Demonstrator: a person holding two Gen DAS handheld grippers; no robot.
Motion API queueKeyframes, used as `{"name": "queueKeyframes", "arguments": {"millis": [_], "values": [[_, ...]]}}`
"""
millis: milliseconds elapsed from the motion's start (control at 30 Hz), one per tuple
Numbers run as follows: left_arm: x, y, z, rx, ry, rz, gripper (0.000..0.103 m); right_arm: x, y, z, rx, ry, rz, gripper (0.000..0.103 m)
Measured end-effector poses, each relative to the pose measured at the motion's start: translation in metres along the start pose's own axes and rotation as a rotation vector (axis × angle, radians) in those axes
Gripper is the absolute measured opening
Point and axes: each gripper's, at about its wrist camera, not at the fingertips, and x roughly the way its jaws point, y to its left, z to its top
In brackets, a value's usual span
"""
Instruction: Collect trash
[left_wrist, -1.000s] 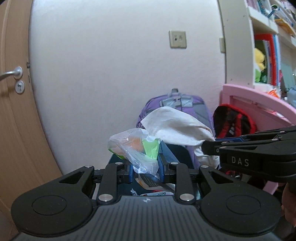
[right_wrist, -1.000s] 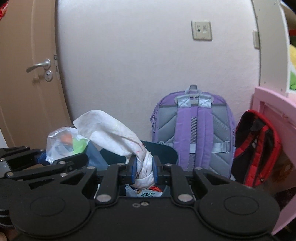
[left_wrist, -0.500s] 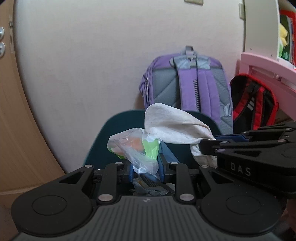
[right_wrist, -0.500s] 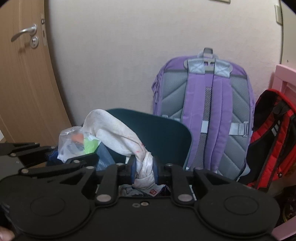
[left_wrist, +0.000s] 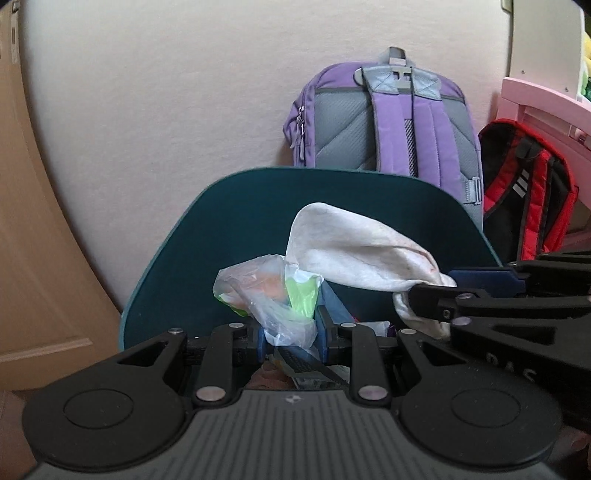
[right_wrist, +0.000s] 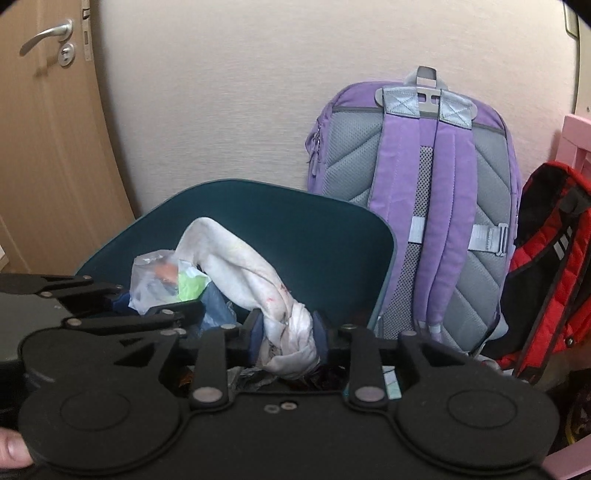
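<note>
Over the teal bin, your left gripper pinches a clear plastic bag of scraps. Your right gripper, jaws just easing apart, has the stained white tissue between them, its long axis rising up and leftward. Both pieces hang directly above the bin's mouth; the drop is straight down.

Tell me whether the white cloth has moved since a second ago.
Yes. The white cloth has dropped: it stood beside the purple backpack against the wall, and now sits low inside the teal bin.
</note>
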Motion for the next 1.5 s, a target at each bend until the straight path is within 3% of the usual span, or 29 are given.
{"name": "queueKeyframes", "arguments": {"millis": [133,267,333,367,400,567,700,900,1033,1233,1300,1500], "values": [[-0.001,0.004,-0.002,-0.04,0.008,0.005,0.03,-0.006,-0.001,0.0,0.0,-0.019,-0.002,0.042],[-0.01,0.004,-0.002,-0.051,0.004,0.007,0.033,-0.016,-0.004,0.0,0.015,-0.035,0.0,0.045],[-0.016,0.002,0.0,-0.057,-0.005,0.012,0.046,-0.025,-0.004,0.0,0.02,-0.048,-0.004,0.046],[-0.022,0.003,0.001,-0.065,-0.014,0.022,0.061,-0.03,-0.005,0.0,0.024,-0.055,-0.004,0.047],[-0.029,0.004,0.001,-0.072,-0.029,0.03,0.068,-0.036,-0.006,0.0,0.028,-0.062,-0.001,0.051],[-0.065,0.004,0.001,-0.08,-0.078,0.009,0.068,-0.072,-0.006,-0.003,0.006,-0.101,-0.008,0.057],[-0.098,-0.002,-0.002,-0.073,-0.114,0.004,0.077,-0.103,-0.005,-0.007,0.005,-0.134,0.0,0.061],[-0.15,-0.008,-0.012,-0.078,-0.169,-0.017,0.082,-0.152,0.001,-0.017,-0.006,-0.183,0.019,0.066],[-0.178,-0.009,-0.024,-0.083,-0.188,-0.045,0.083,-0.18,0.005,-0.03,-0.025,-0.212,0.036,0.07],[-0.215,-0.017,-0.049,-0.035,-0.231,-0.022,0.085,-0.214,0.007,-0.053,-0.051,-0.242,0.043,0.078],[-0.227,-0.02,-0.058,-0.032,-0.247,-0.025,0.094,-0.225,0.004,-0.06,-0.042,-0.254,0.054,0.08],[-0.261,-0.029,-0.084,-0.039,-0.31,-0.03,0.101,-0.251,0.001,-0.082,-0.034,-0.282,0.085,0.091]]}}
